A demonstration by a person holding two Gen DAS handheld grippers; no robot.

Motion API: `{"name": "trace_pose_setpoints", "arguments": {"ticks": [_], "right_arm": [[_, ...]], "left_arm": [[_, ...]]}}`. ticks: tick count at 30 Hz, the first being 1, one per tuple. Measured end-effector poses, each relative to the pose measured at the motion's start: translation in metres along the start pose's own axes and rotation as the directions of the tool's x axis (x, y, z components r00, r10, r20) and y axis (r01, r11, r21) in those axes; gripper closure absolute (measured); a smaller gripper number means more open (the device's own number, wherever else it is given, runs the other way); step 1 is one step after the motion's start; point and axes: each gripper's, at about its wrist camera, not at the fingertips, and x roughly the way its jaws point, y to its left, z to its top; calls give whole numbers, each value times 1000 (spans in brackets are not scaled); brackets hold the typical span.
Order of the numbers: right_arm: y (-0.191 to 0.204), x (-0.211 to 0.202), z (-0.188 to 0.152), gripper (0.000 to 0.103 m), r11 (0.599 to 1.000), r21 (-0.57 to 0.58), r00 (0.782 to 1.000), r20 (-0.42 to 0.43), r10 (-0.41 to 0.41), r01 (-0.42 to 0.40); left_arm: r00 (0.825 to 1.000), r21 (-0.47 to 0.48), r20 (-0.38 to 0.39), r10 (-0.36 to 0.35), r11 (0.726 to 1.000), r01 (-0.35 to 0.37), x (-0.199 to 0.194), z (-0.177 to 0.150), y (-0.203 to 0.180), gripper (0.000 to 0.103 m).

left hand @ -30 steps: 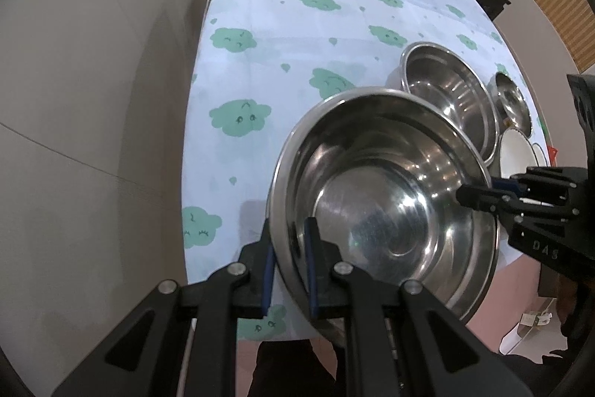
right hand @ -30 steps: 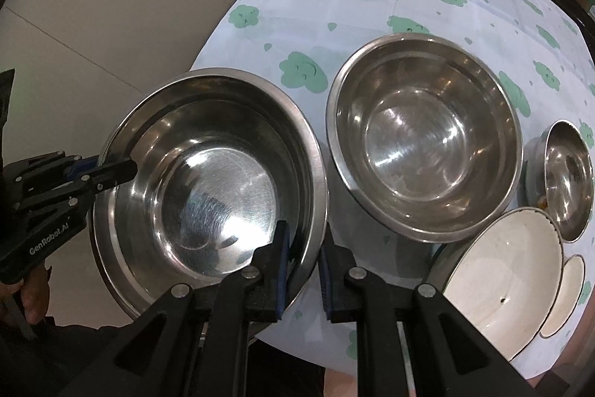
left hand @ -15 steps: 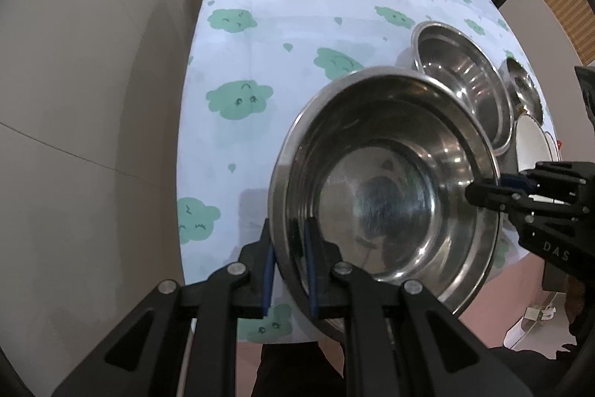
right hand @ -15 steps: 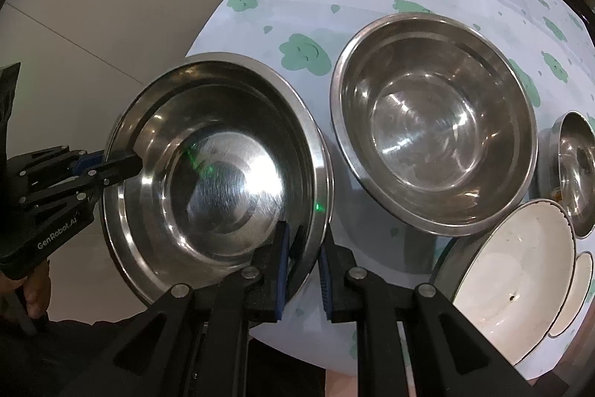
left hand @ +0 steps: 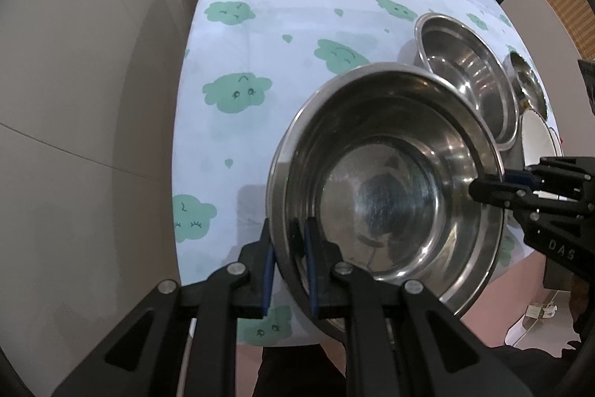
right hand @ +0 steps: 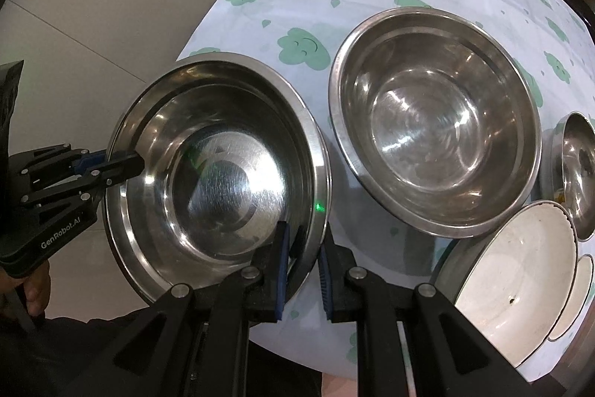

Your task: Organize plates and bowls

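Both grippers are gripping one steel bowl (left hand: 390,181) at the desk's (left hand: 297,6) near edge. The left gripper (left hand: 289,266) is pinching its left rim. The right gripper (right hand: 303,270) is pinching its right rim.

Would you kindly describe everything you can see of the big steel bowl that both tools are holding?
The big steel bowl is round, shiny metal with a broad flat rim, a scuffed flat bottom and nothing inside. It hangs tilted over the table's near edge, apart from the second steel bowl. The left tool and the right tool each pinch its rim on opposite sides, one finger inside and one outside.
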Motion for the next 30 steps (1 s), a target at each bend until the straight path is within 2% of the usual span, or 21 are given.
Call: {"name": "trace_pose_setpoints", "arguments": {"ticks": [13,23,30], "right_arm": [[0,-1,0,86,1000,12,1000,-1,11,-11],[1,-2,-2,84,1000,19,1000,2,24,-24],[2,-3,-4,83,1000,16,1000,-10,3,-3]], "left_arm": [[1000,-7,-6,4,1000,-4,0,-1,1,91],[1000,-9,-19,5,1000,-5,2,-4,0,81],[1000,16,7,-17,1000,17,-6,-6,-6,75]]}}
